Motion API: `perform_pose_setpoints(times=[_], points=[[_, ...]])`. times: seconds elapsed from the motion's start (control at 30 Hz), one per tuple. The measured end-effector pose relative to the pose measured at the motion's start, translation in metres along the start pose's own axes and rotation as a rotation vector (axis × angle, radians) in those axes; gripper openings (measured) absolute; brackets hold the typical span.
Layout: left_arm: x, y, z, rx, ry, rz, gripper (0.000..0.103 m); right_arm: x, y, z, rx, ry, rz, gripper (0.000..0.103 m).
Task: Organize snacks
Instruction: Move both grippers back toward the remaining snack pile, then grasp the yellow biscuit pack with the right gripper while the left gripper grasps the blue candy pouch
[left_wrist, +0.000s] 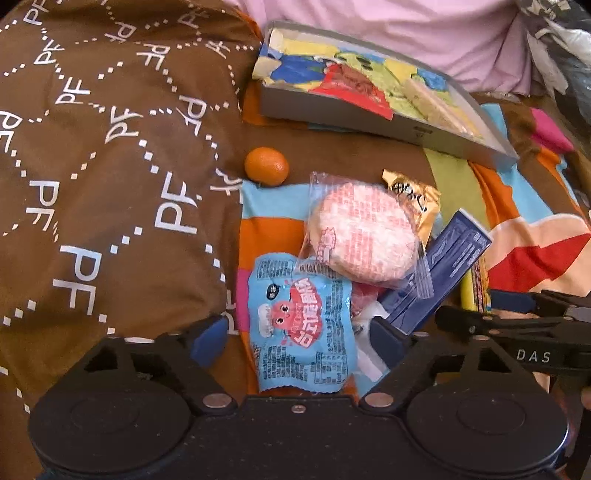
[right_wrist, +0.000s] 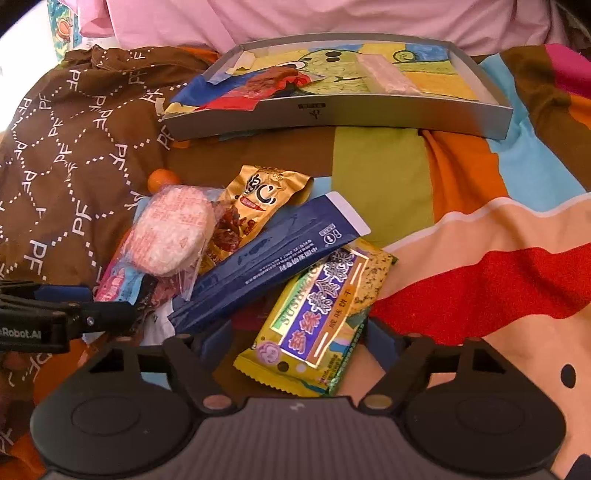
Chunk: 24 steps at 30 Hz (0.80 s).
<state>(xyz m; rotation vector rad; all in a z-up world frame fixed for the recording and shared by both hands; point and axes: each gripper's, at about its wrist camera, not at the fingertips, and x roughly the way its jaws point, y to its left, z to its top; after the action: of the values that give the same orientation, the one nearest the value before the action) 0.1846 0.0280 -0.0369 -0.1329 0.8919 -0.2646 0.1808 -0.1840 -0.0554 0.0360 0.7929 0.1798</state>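
Observation:
My left gripper (left_wrist: 297, 339) is open, its blue-padded fingers either side of a light blue snack packet (left_wrist: 299, 325) with a red cartoon on it. Beyond it lie a round rice cake (left_wrist: 362, 232) in clear wrap, a gold packet (left_wrist: 417, 195) and a long navy packet (left_wrist: 443, 266). My right gripper (right_wrist: 299, 336) is open around a yellow-green biscuit packet (right_wrist: 317, 321), which partly rests on the navy packet (right_wrist: 273, 254). A grey box (right_wrist: 369, 114) at the back holds a white wrapped snack (right_wrist: 384, 74) and a red-brown packet (right_wrist: 269, 83).
A small orange fruit (left_wrist: 266, 166) sits by the edge of a brown cloth (left_wrist: 110, 166) printed "PF". The snacks lie on a colourful striped bedsheet (right_wrist: 480, 221). Pink fabric (right_wrist: 332, 18) runs behind the box. The right gripper's body (left_wrist: 517, 332) shows at the left view's right edge.

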Motion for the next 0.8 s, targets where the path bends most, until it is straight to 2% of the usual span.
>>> perform_pose_setpoints(times=[0.07, 0.2, 0.57, 0.8], points=[[0.001, -0.001, -0.001, 0.01, 0.012, -0.003, 0.071, 0.0, 0.0, 0.0, 0.004, 0.005, -0.005, 0.073], [0.0, -0.003, -0.004, 0.017, 0.015, -0.003, 0.064, -0.003, -0.001, 0.0, 0.016, 0.013, 0.006, 0.068], [-0.016, -0.007, -0.016, -0.02, 0.039, -0.019, 0.059, -0.019, 0.004, -0.011, -0.003, 0.049, 0.025, 0.059], [-0.031, -0.018, -0.033, -0.013, 0.067, -0.031, 0.059, -0.039, 0.009, -0.02, -0.035, 0.09, 0.032, 0.059]])
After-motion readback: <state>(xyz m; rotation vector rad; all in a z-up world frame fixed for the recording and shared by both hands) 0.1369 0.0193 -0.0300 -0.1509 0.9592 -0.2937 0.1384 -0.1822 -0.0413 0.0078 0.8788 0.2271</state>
